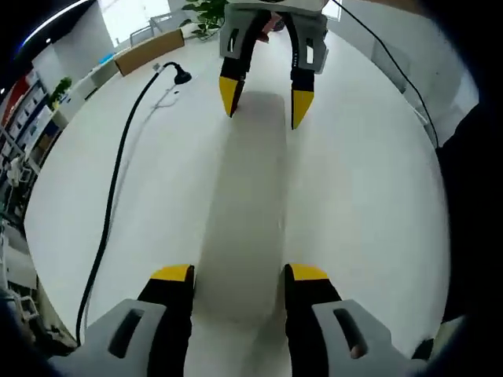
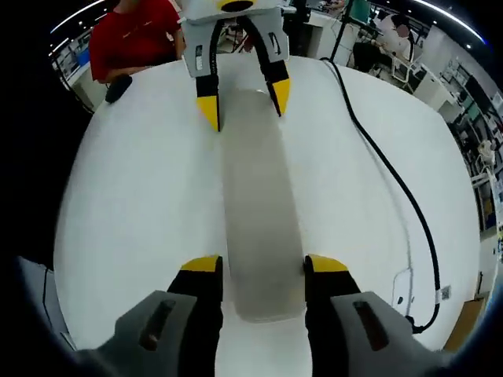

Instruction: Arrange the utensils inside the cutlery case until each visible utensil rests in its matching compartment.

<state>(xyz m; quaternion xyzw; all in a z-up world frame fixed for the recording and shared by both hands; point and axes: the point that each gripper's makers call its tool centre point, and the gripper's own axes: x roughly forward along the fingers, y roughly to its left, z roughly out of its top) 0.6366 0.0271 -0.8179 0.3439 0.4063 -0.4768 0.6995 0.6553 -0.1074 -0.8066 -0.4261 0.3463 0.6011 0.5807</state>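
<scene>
Your left gripper (image 1: 238, 273) and right gripper (image 2: 262, 265) both stand open, straddling opposite ends of the long case (image 1: 247, 212), its length running straight between them.

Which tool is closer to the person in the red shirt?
The left tool, at the far end of the translucent case; the person in red sits just behind it.

Looking like an open office or lab: sitting at a white bench (image 2: 141, 196) with a black cable (image 2: 393, 181) trailing across it, with desks (image 2: 409, 67), shelving (image 1: 27, 102), a potted plant (image 1: 206, 14) and seated people (image 2: 134, 39) showing beyond.
</scene>
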